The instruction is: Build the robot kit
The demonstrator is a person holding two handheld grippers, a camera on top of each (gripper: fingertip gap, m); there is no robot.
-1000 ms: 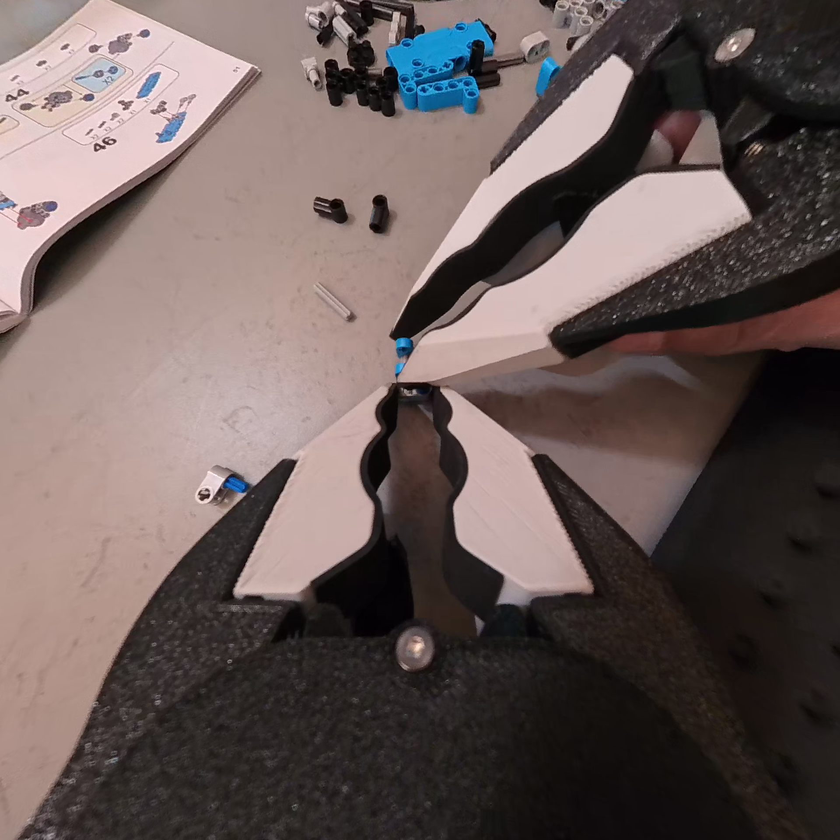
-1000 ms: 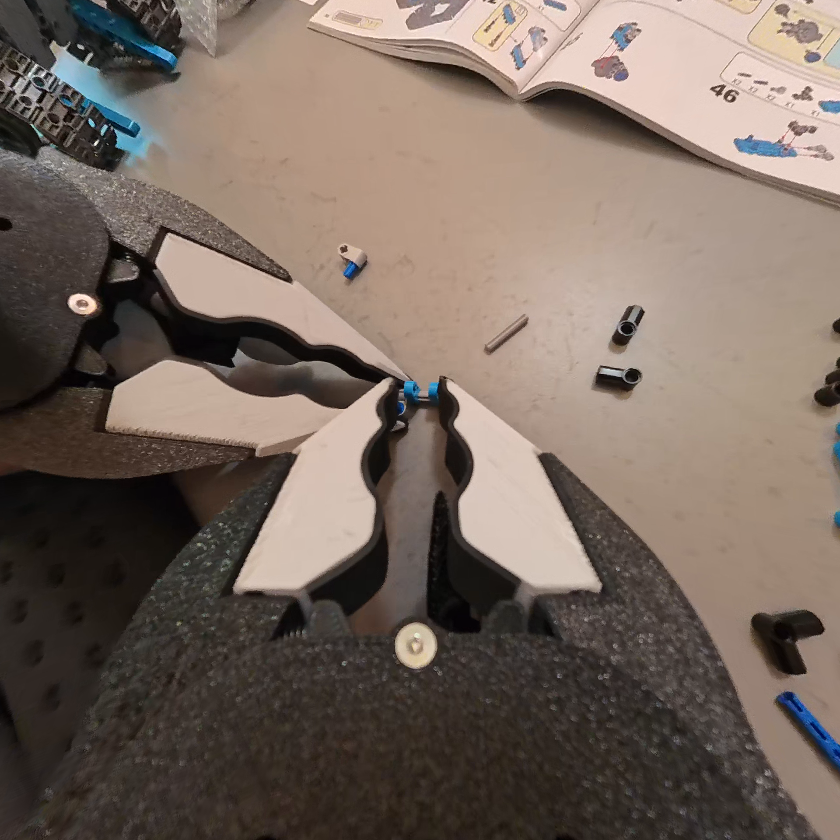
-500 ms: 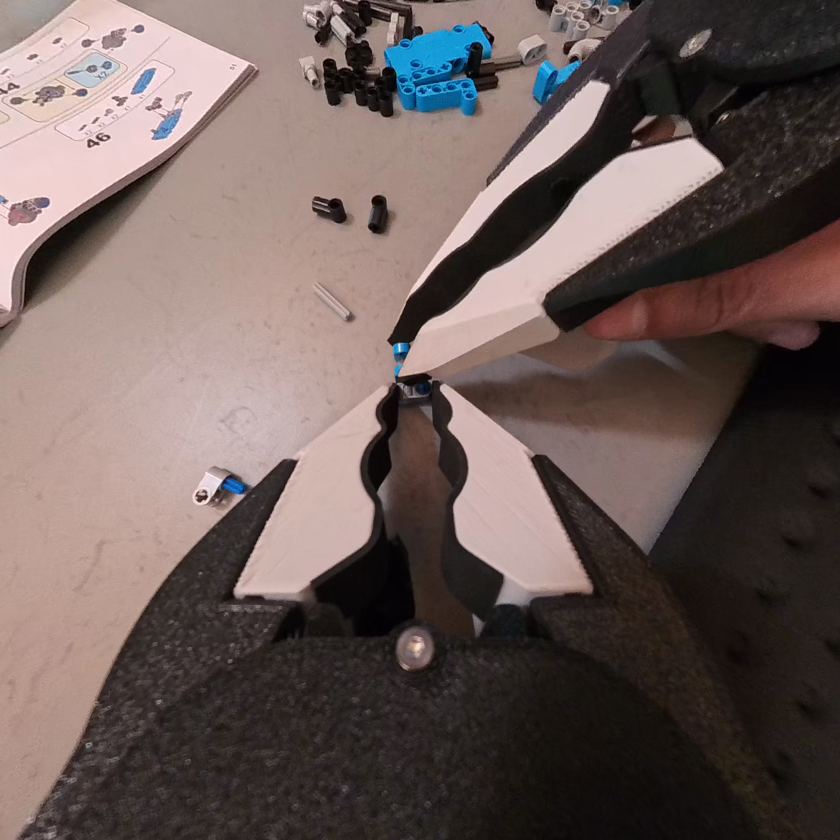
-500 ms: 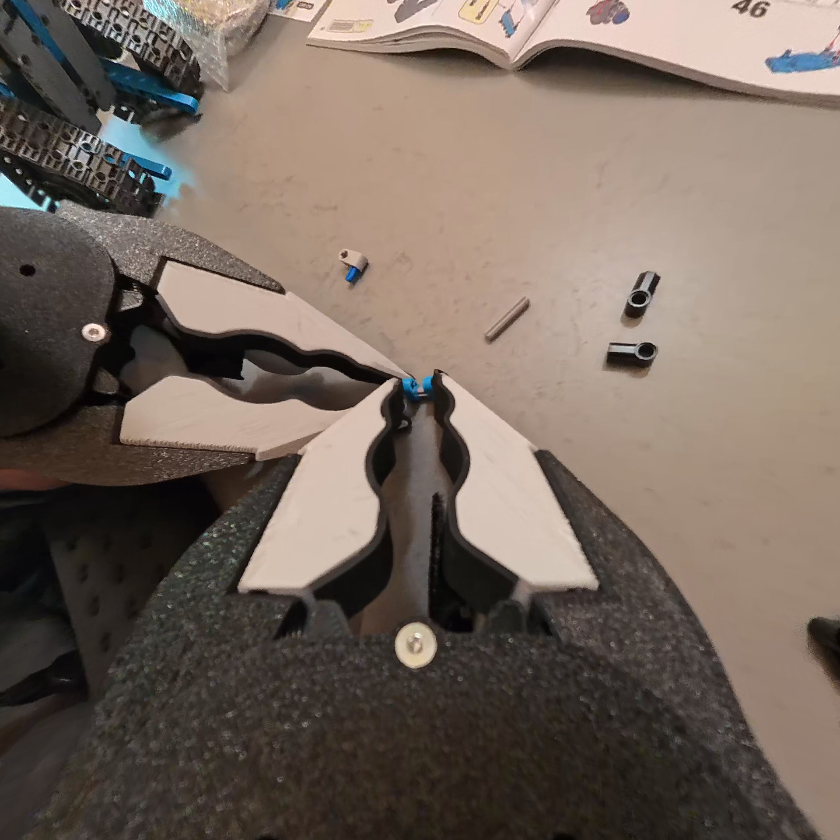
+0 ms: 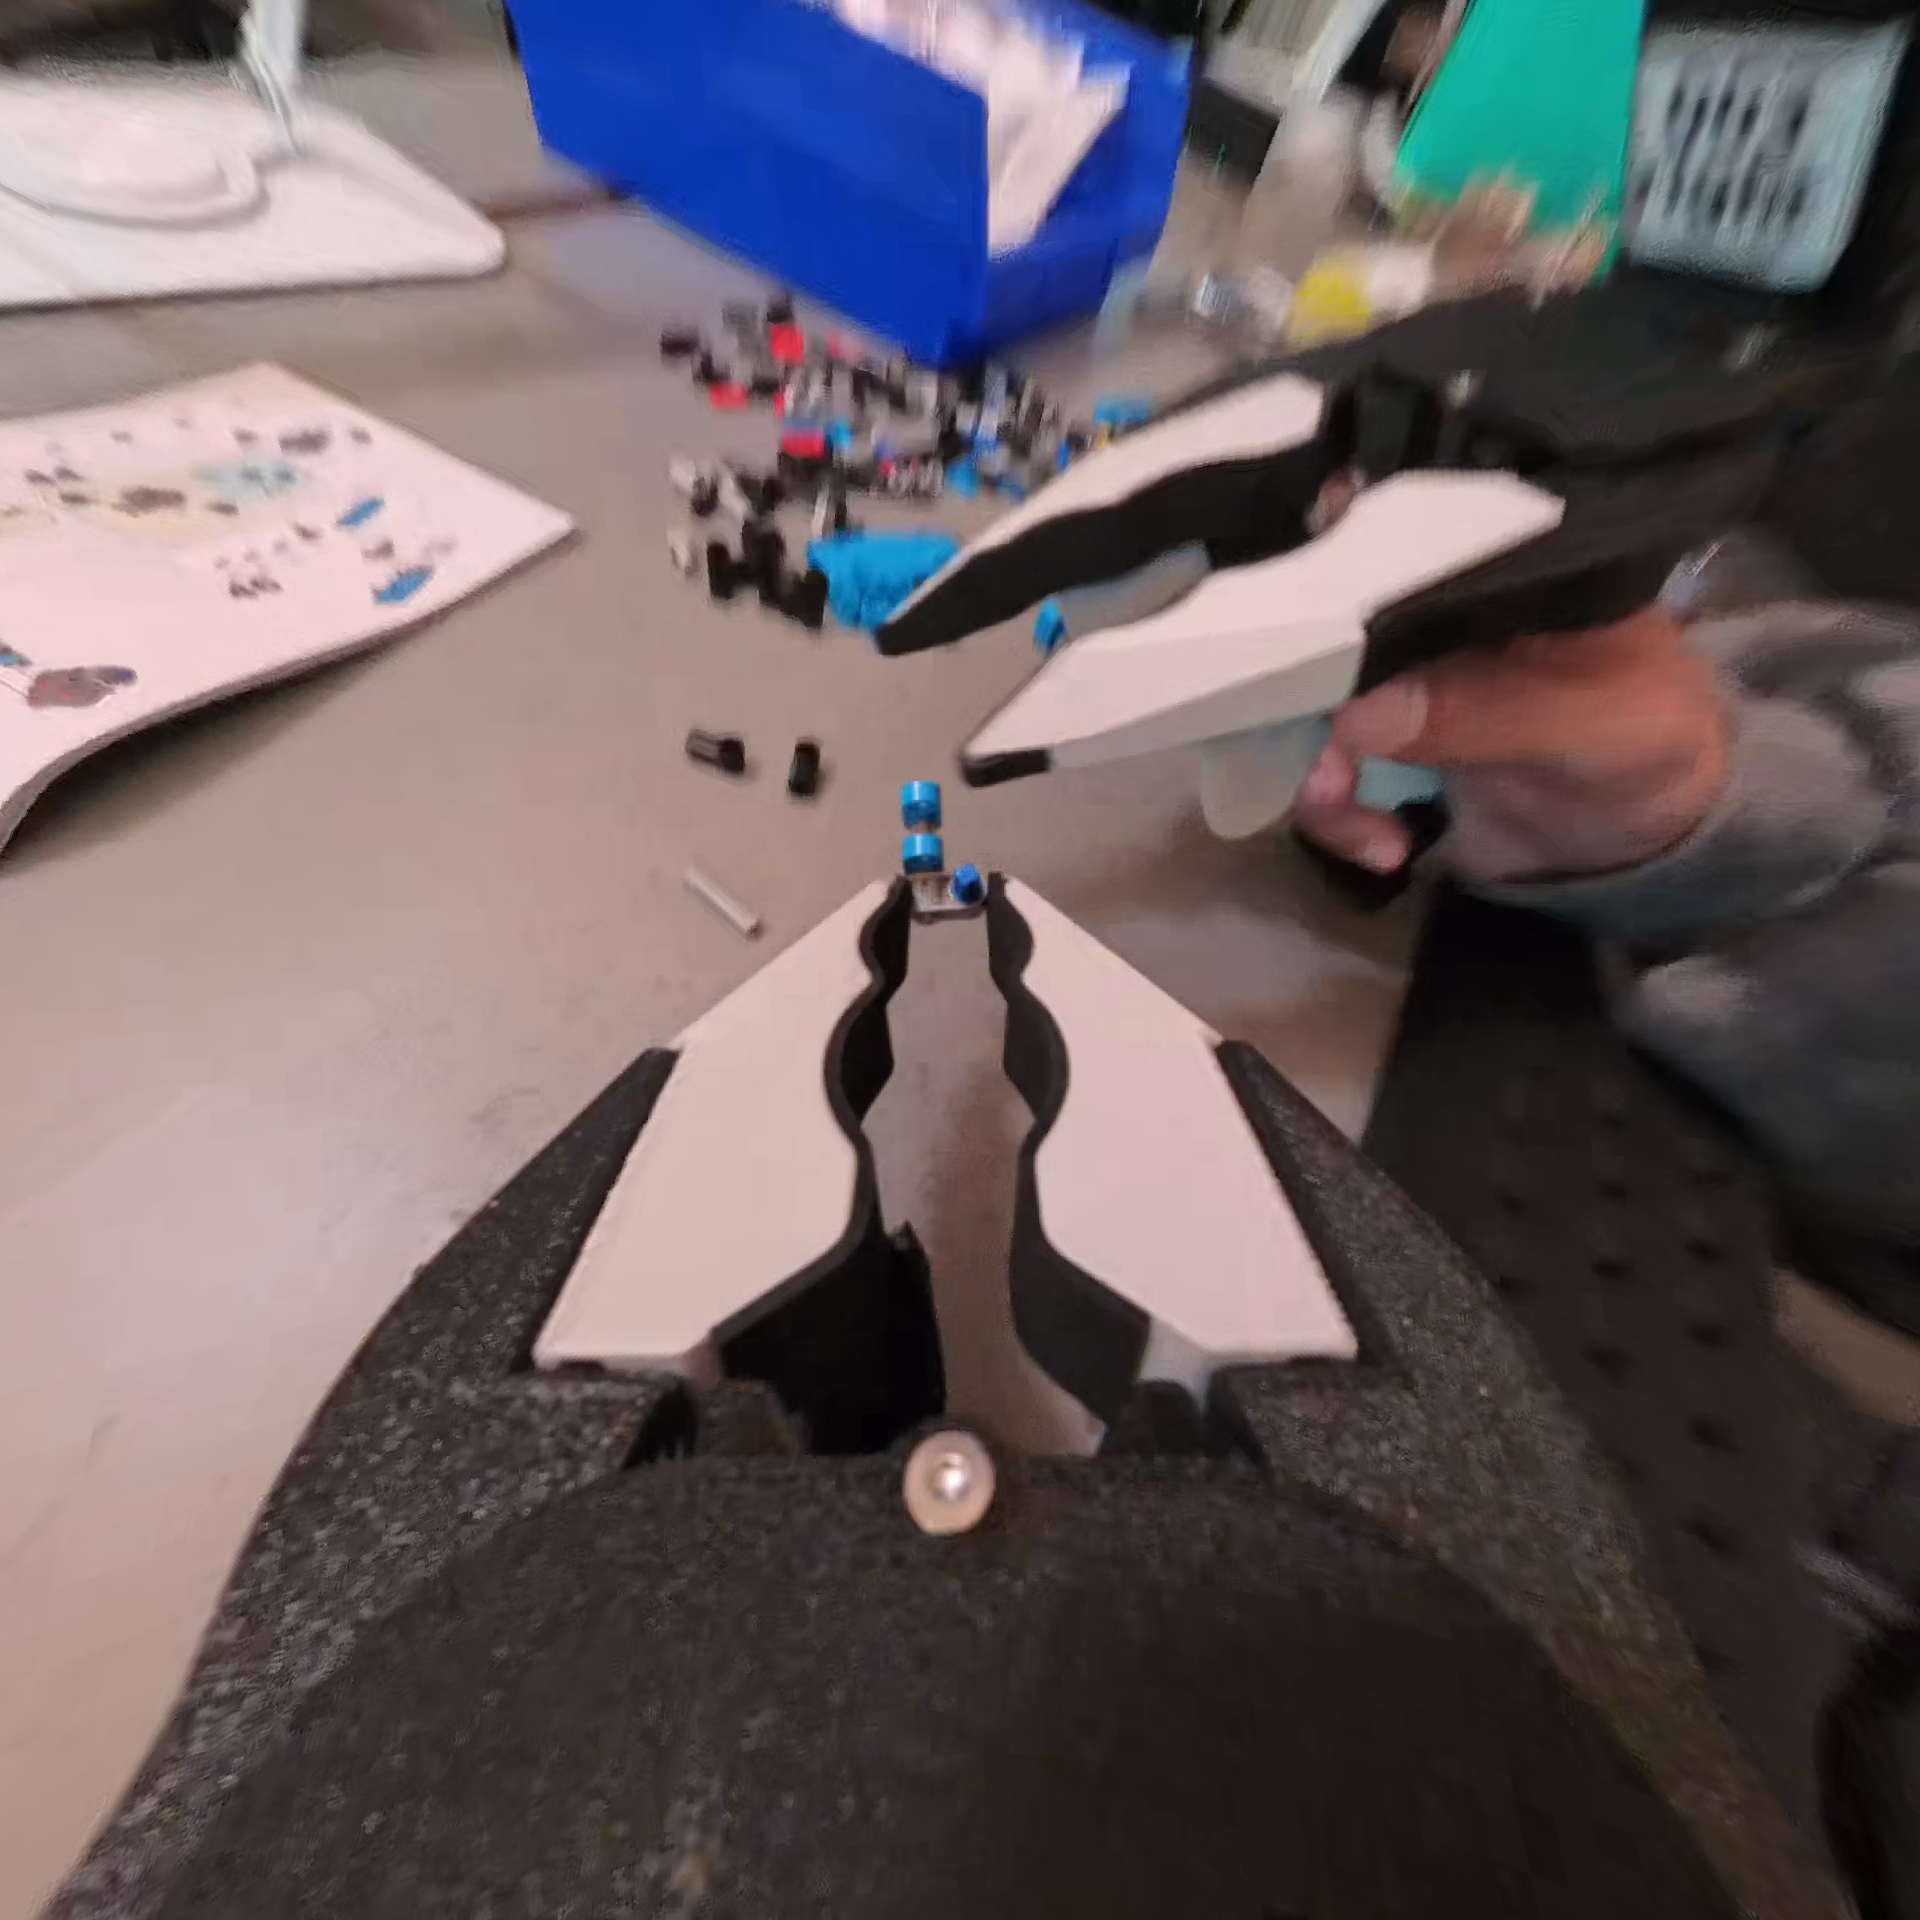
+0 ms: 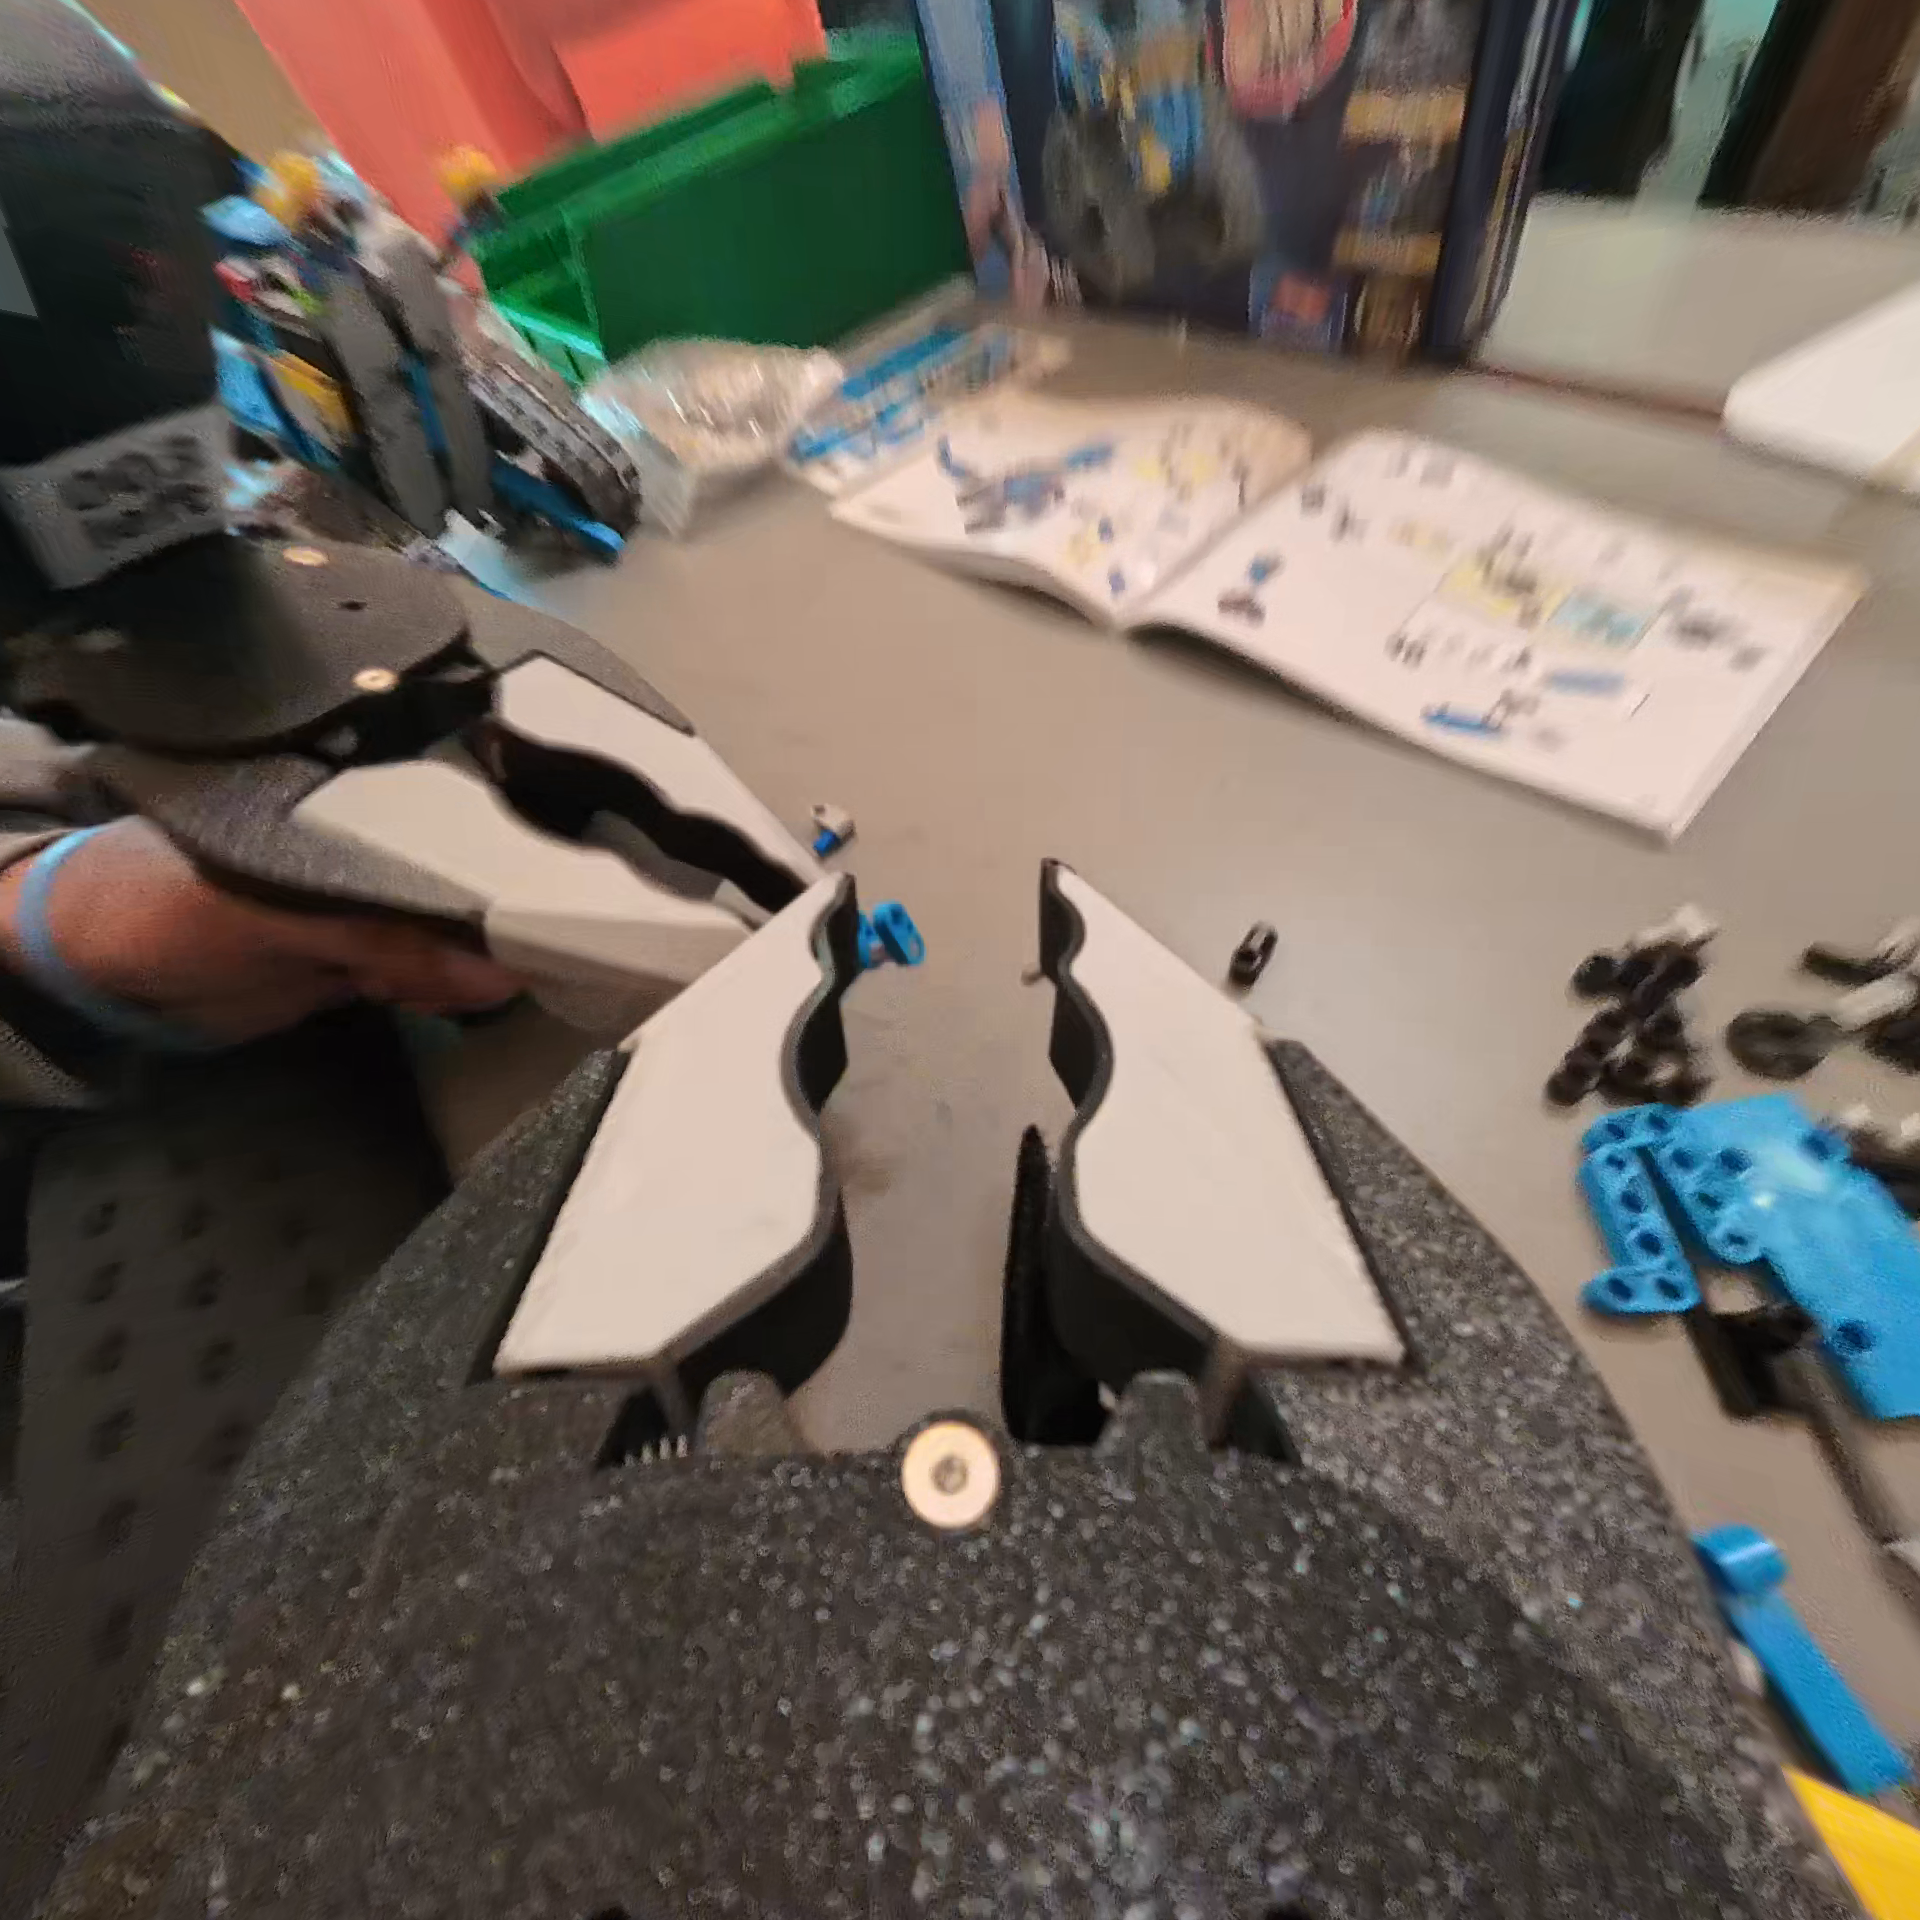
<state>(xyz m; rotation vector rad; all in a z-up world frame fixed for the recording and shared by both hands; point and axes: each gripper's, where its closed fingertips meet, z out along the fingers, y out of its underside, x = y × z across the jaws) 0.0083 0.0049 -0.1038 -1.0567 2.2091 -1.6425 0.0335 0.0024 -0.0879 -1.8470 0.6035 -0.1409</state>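
Blue pin (image 5: 921,826), seated in small grey connector (image 5: 940,906): pinched at the tips of left gripper (image 5: 943,896), jaws nearly closed on the connector. Right gripper (image 6: 943,902): jaws now spread wide, empty, drawn back from the pin it clamped half a second ago; pin just left of its left fingertip. Both grippers now raised off grey table (image 5: 312,935). Loose grey axle (image 5: 720,901) and two black connectors (image 5: 753,756) lie beyond left gripper's tips; open instruction booklet (image 6: 1455,613) well ahead of right gripper.
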